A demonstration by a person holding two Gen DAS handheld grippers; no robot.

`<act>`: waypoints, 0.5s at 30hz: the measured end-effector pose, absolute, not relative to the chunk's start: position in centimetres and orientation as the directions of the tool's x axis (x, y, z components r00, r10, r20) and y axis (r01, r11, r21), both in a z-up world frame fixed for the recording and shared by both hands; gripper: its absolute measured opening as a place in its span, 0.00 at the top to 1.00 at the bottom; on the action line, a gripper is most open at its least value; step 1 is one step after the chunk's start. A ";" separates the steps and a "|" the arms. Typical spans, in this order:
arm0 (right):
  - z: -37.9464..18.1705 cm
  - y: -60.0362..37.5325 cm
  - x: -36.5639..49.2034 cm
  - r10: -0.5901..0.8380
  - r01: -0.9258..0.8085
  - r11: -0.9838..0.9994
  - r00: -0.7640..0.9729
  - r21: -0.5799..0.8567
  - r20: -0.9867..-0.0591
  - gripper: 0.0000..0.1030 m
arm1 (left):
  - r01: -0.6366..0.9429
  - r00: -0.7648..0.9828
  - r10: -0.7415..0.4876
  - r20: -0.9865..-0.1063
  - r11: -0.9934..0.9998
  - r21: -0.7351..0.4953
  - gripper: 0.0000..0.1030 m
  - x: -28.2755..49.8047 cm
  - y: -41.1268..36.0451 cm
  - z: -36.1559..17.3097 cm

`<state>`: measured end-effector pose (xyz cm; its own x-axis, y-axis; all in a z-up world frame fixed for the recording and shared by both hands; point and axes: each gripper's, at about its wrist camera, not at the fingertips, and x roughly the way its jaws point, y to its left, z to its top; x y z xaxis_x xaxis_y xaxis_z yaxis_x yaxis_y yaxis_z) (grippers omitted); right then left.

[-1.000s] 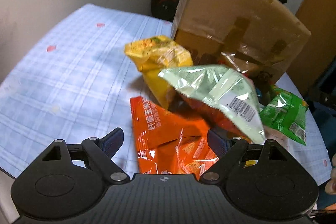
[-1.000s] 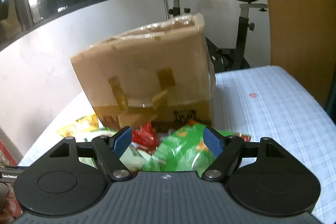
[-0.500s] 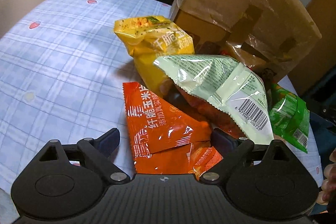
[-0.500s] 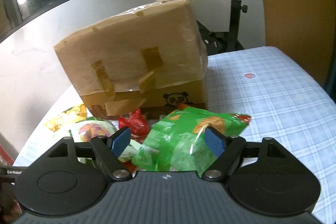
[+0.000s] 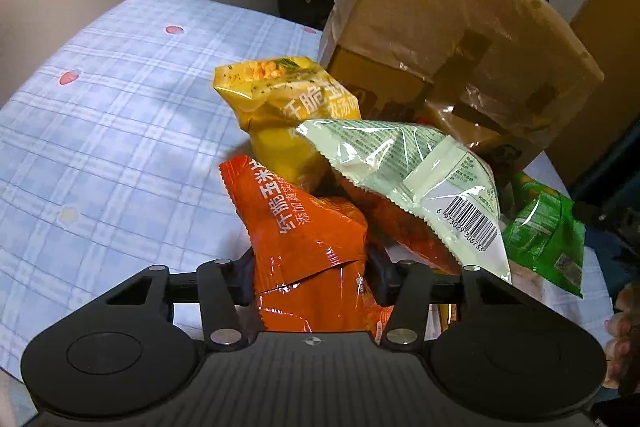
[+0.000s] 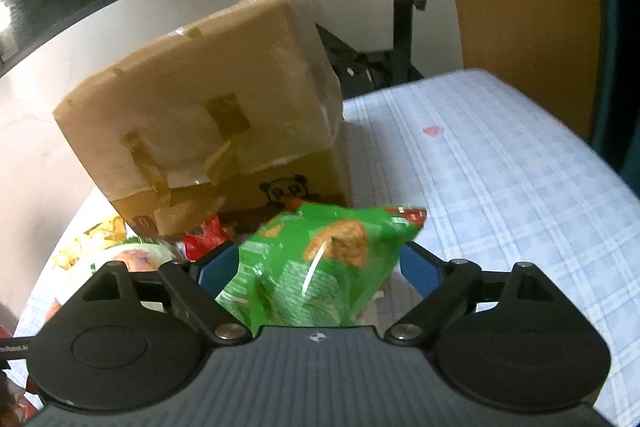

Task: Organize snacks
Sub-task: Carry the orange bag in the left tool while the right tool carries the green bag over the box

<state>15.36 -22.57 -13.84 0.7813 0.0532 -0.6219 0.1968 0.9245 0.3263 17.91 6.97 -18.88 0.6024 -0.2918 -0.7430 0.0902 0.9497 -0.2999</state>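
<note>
Between the left tongs (image 5: 310,277), an orange bag (image 5: 308,247) is being clamped.
Right tongs (image 6: 320,267) are pinching a green bag (image 6: 320,263); a cardboard box (image 6: 208,131) is standing just ahead.

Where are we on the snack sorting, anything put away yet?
Nothing looks sorted yet: the yellow bag and pale green bag lie heaped before the cardboard box on the tablecloth. In hand: the left gripper is shut on the orange bag, and the right gripper brackets the green bag; its grip is unclear. Both, plus the heap, remain to place.
</note>
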 end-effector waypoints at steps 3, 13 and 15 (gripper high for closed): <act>-14.9 -23.2 16.0 0.080 0.215 0.904 0.764 0.369 -0.640 0.13 | 0.095 0.598 -0.297 -0.744 0.949 -0.302 0.47 17.3 7.2 -18.6; -16.6 -23.7 17.2 0.168 0.217 0.846 0.759 0.487 -0.630 0.13 | 0.053 0.650 -0.274 -0.709 0.947 -0.317 0.47 14.8 8.8 -17.1; -16.6 -23.6 17.3 0.175 0.210 0.844 0.761 0.493 -0.624 0.13 | 0.035 0.662 -0.258 -0.704 0.949 -0.315 0.47 14.5 9.1 -16.9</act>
